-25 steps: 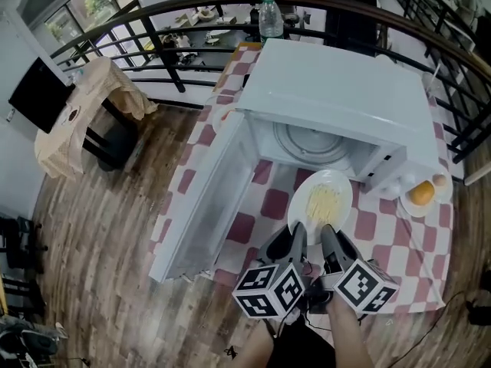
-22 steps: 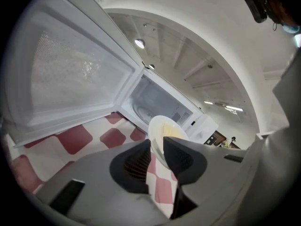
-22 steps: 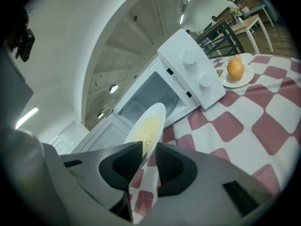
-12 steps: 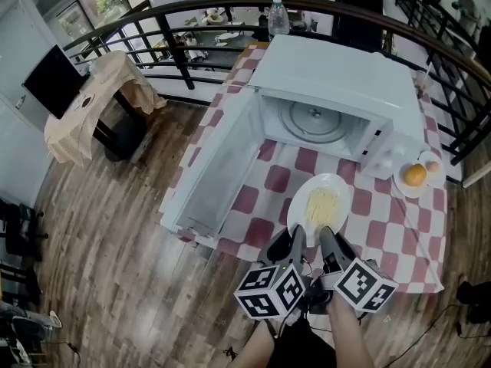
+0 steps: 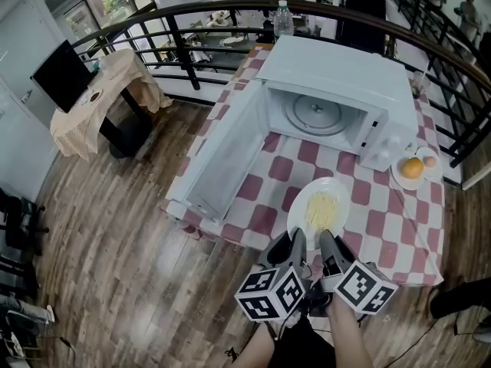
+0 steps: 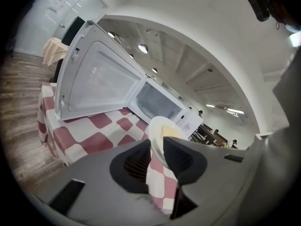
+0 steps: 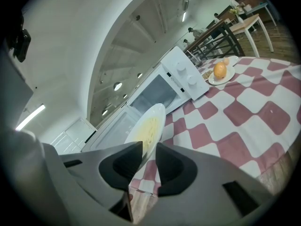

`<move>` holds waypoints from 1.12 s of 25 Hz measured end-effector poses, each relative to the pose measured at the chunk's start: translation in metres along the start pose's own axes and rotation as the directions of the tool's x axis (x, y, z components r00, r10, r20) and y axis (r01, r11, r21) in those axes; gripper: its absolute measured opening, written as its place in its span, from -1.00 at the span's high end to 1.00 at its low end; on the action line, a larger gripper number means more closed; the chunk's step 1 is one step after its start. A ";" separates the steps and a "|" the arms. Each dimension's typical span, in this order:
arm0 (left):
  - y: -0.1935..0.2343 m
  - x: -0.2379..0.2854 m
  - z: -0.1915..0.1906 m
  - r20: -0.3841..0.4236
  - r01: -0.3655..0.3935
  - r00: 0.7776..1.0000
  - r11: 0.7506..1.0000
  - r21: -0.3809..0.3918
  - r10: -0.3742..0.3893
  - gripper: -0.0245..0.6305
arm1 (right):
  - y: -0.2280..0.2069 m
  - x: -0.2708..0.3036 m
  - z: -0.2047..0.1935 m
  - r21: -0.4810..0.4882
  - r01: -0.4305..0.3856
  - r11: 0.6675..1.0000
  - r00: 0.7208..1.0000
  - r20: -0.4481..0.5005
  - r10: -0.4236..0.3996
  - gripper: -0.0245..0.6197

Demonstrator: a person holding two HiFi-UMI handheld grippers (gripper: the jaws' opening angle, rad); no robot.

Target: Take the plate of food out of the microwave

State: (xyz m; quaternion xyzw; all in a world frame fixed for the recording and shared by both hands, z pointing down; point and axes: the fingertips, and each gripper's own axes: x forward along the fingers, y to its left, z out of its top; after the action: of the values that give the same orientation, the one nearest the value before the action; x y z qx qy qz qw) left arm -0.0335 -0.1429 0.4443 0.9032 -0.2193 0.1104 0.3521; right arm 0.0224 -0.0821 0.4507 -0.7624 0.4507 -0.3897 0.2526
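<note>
Grip: left claw and right claw, side by side, each clamped on near rim of plate of noodles. Plate straight ahead of claws, over checked table, clear of open microwave.

Red-and-white checked table, open white microwave on it, small plate with orange beside

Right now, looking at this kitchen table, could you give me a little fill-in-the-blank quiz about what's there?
The white microwave oven has its door standing ____.
The left tool and the right tool both grip the round white plate of yellow noodles, which is ____ the oven.
The round fruit on the small white saucer is coloured ____.
Missing words: open; outside; orange.
</note>
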 end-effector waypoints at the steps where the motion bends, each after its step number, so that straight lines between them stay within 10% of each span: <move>1: 0.000 -0.002 -0.001 0.001 -0.001 1.000 1.000 -0.001 0.001 0.58 | 0.000 -0.002 -0.001 -0.001 -0.001 1.000 1.000 -0.001 0.001 0.62; 28: 0.001 0.016 0.009 -0.003 0.009 1.000 1.000 -0.008 -0.009 0.58 | -0.001 0.014 0.012 0.016 -0.002 1.000 1.000 0.005 0.002 0.63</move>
State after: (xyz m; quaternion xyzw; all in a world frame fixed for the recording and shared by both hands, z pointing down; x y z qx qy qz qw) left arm -0.0197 -0.1545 0.4435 0.9026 -0.2151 0.1093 0.3564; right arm 0.0366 -0.0935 0.4500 -0.7608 0.4476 -0.3912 0.2604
